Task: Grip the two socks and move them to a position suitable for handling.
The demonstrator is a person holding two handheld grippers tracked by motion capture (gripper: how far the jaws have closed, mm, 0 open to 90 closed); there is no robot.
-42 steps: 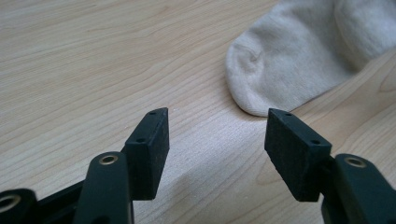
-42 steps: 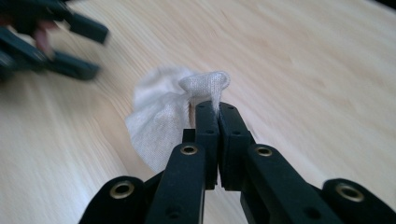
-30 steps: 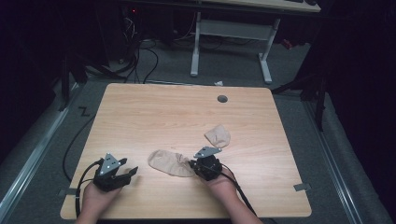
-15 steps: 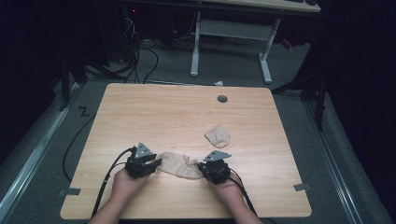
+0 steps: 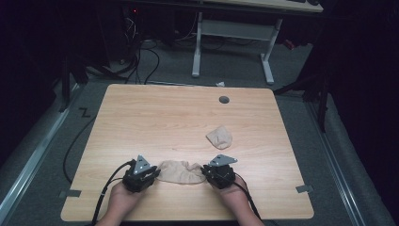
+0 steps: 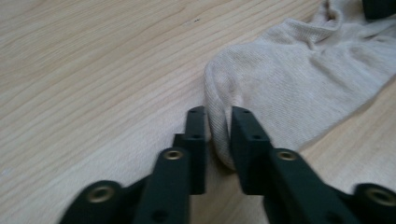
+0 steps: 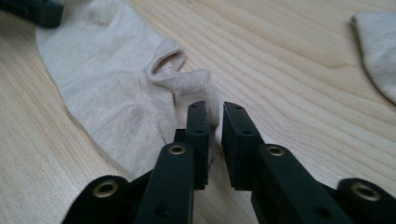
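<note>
While hands rest low, left gripper (image 6: 218,135), right gripper (image 7: 214,126) pinching sock (image 5: 179,171)

Bright lit table (image 5: 188,117), dark surroundings, soft close-ups

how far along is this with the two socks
Early. Both ends of the near sock are pinched: the left gripper at its rounded end, the right gripper at its open end. It lies flat on the table. The other sock sits apart, crumpled and untouched. Nothing is paired or folded.
</note>
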